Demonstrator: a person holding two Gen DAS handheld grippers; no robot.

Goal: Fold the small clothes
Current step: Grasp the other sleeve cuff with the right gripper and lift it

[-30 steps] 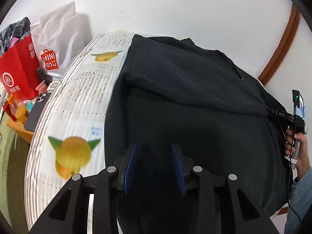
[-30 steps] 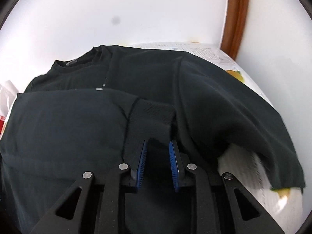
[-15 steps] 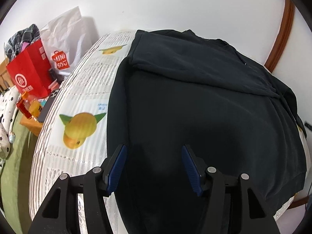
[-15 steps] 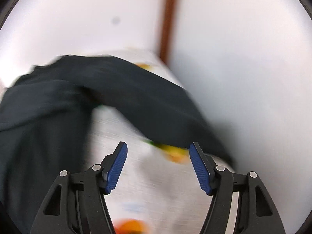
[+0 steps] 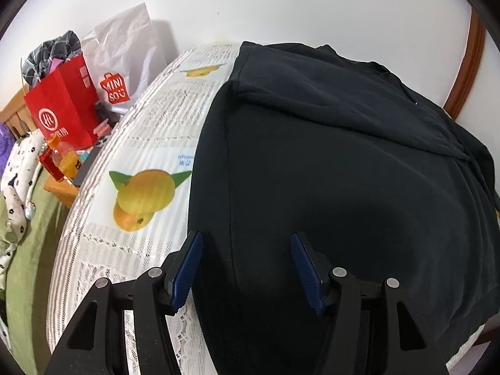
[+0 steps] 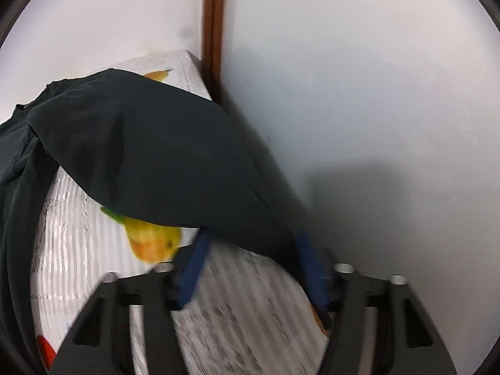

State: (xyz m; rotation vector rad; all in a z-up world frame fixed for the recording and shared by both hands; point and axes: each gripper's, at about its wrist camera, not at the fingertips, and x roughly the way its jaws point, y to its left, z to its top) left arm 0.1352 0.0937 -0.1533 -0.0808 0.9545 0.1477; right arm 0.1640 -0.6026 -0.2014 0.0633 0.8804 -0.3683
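Black shirt (image 5: 343, 172) spread across table (image 5: 150, 143), one sleeve (image 6: 162, 156) trailing at right edge | left claw (image 5: 247, 268) released over hem | right claw (image 6: 250, 265) released, straddling sleeve end | step: sleeve fold; next: clench sleeve, carry inward.

The left gripper (image 5: 245, 268) is now wide open above the black cotton sweatshirt (image 5: 343, 172); a second ago it was nearly closed. The right gripper (image 6: 251, 265) lets go of the cuff, opens wide and swings over to the loose sleeve (image 6: 162, 159) at the table's right edge.
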